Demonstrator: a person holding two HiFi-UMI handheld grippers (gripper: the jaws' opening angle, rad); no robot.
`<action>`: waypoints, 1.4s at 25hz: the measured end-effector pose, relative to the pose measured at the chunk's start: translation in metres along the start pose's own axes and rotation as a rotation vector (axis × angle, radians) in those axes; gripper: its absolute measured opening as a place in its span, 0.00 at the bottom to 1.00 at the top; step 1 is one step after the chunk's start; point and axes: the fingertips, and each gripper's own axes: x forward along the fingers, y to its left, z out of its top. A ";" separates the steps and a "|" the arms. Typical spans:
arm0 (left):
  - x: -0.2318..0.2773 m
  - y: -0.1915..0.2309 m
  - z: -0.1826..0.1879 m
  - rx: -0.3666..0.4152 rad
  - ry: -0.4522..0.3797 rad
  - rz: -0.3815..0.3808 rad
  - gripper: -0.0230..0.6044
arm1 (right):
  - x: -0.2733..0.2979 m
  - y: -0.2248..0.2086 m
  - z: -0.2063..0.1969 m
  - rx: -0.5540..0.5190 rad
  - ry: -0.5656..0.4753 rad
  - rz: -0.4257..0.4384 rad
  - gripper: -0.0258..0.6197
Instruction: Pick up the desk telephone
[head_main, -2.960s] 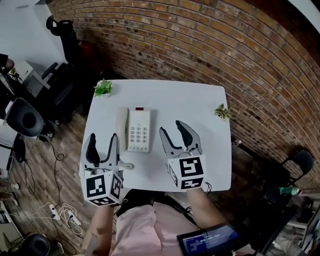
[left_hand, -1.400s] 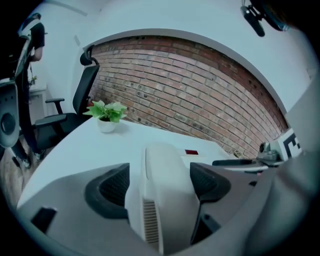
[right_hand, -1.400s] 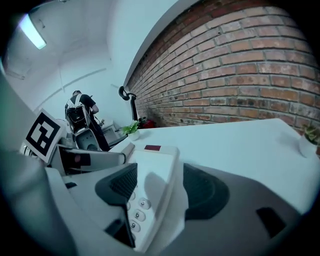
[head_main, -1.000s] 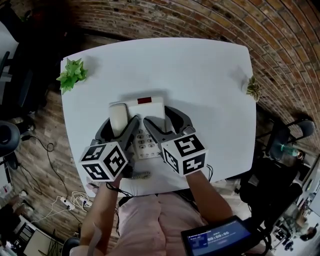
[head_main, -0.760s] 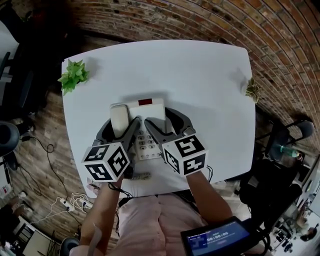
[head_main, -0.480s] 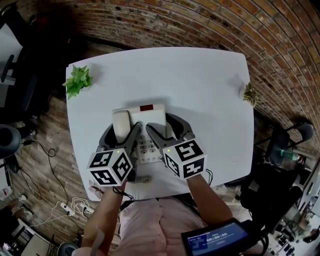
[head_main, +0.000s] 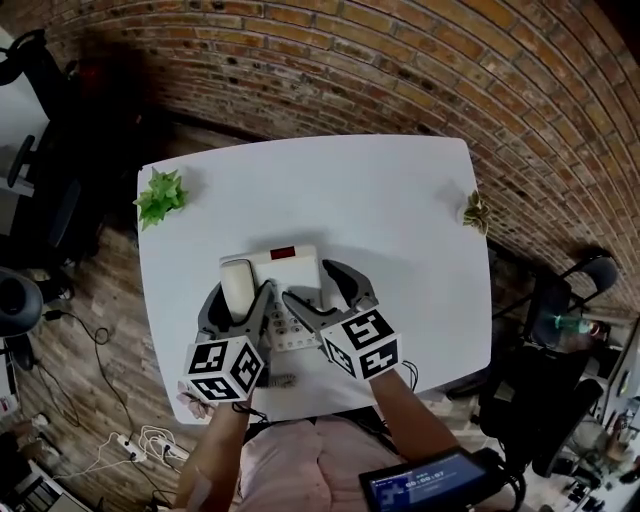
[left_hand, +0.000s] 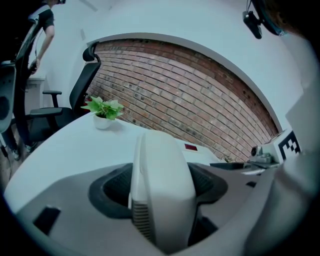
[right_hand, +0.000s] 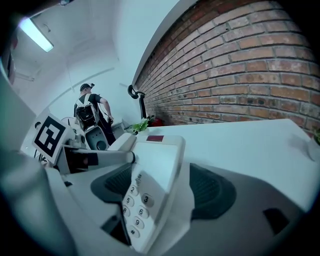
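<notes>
The white desk telephone's base (head_main: 292, 268) sits on the white table (head_main: 390, 210) with its handset (head_main: 237, 283) along its left side. My left gripper (head_main: 237, 300) is shut on the handset (left_hand: 160, 175), both dark pads (left_hand: 114, 187) against its sides. My right gripper (head_main: 311, 283) straddles the keypad part of the base (right_hand: 152, 170), which stands tilted between the jaws. Those jaws have just been opening, and a gap shows beside the right pad (right_hand: 212, 190). The left gripper's finger (right_hand: 92, 157) lies just left of the base.
A green potted plant (head_main: 160, 195) stands at the table's far left corner, a small dry plant (head_main: 472, 212) at the far right edge. The coiled cord (head_main: 283, 380) lies near the front edge. Brick wall behind; office chairs (head_main: 35, 80) left; a person (right_hand: 92, 111) stands far off.
Three seconds ago both grippers hung open in front of the telephone; now they enclose the handset and base. Since half a second ago the right jaws have spread and the table looks smaller.
</notes>
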 end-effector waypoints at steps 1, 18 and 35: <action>-0.001 -0.001 0.001 0.006 -0.012 -0.002 0.56 | -0.003 -0.002 0.000 0.000 -0.001 0.005 0.63; -0.033 -0.026 0.011 0.136 -0.222 -0.044 0.56 | -0.006 0.005 -0.026 0.114 0.085 0.344 0.78; -0.033 -0.033 0.011 0.172 -0.238 -0.055 0.57 | 0.004 0.039 -0.024 0.229 0.065 0.665 0.44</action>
